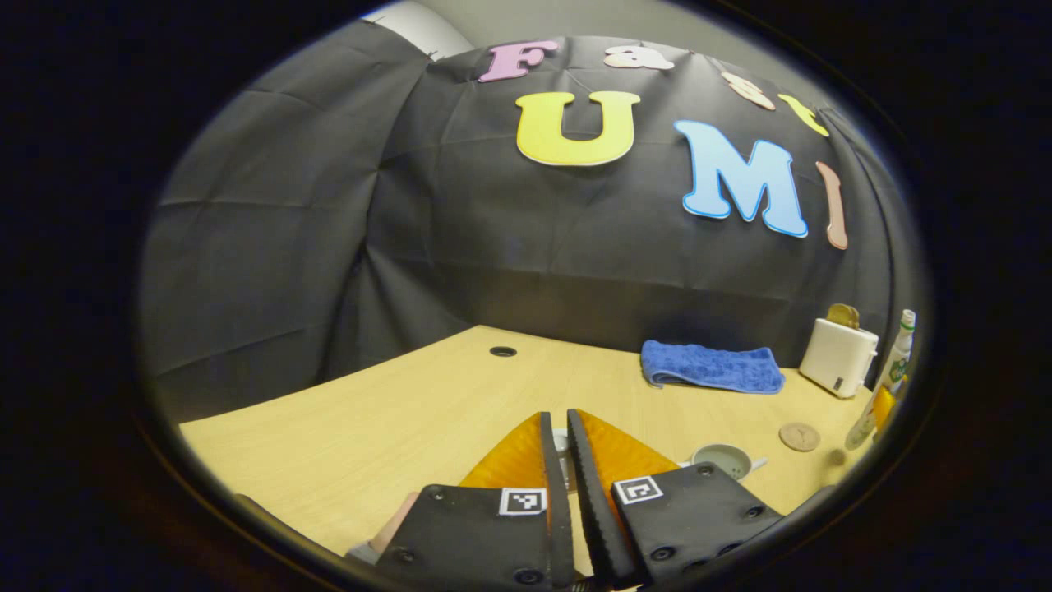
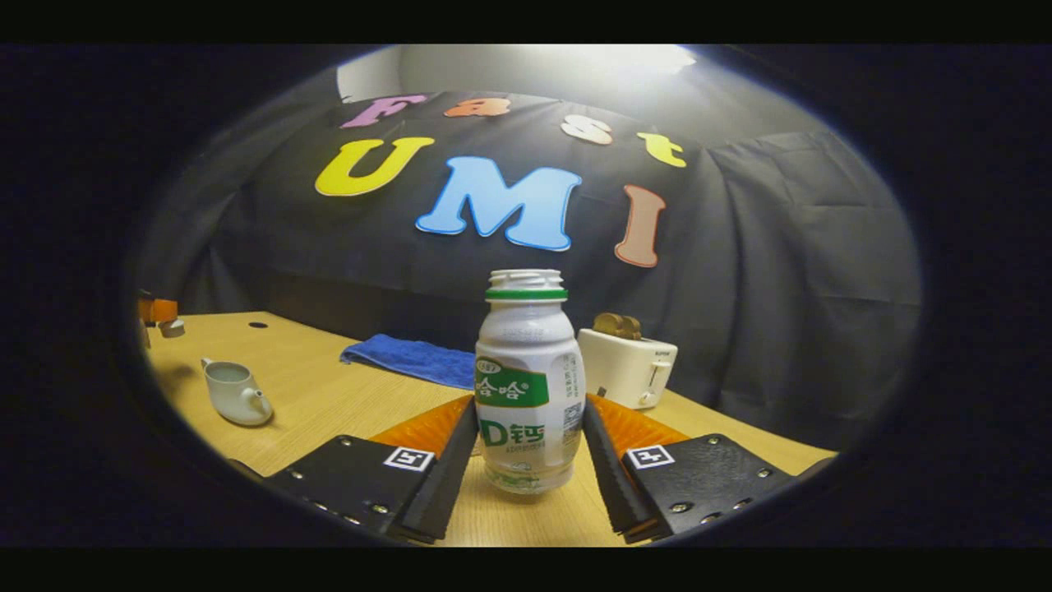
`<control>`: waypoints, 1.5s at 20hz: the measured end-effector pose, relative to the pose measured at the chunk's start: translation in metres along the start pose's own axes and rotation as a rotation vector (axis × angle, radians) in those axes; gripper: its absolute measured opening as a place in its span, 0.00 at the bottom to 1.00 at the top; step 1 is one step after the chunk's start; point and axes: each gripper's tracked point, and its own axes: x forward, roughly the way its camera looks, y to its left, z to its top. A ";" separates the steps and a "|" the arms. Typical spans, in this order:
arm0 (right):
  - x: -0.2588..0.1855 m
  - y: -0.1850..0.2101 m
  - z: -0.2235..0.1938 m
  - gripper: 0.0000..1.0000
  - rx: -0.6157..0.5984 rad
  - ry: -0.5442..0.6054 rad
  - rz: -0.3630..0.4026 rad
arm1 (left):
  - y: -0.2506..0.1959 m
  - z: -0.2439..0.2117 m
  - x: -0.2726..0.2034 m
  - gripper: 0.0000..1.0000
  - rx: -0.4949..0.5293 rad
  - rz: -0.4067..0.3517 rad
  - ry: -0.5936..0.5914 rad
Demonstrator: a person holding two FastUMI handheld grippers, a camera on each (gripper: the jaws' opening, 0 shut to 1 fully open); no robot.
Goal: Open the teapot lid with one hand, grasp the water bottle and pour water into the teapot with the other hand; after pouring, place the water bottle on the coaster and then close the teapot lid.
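Left gripper (image 1: 565,427): fingers nearly closed on a small pale lid (image 1: 560,441), held above the table (image 1: 370,419)
Teapot (image 1: 723,459): open, right of the fingers
Coaster (image 1: 799,437): round, beyond the teapot
Blue towel (image 1: 712,367): folded, near the back wall
Toaster (image 1: 838,355): white, right of the towel
Water bottle (image 1: 892,374): far right edge, upright

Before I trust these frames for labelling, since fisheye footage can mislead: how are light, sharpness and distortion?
Left gripper view: even light, table edge bowed by the lens, bottle squeezed at the rim. Right gripper view: bright glare up top, dim corners, bottle sharp at centre, teapot softer with a faint shadow.
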 end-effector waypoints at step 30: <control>0.019 0.130 0.032 0.71 -0.956 -0.281 0.313 | 0.008 -0.001 0.001 0.17 0.013 0.009 -0.021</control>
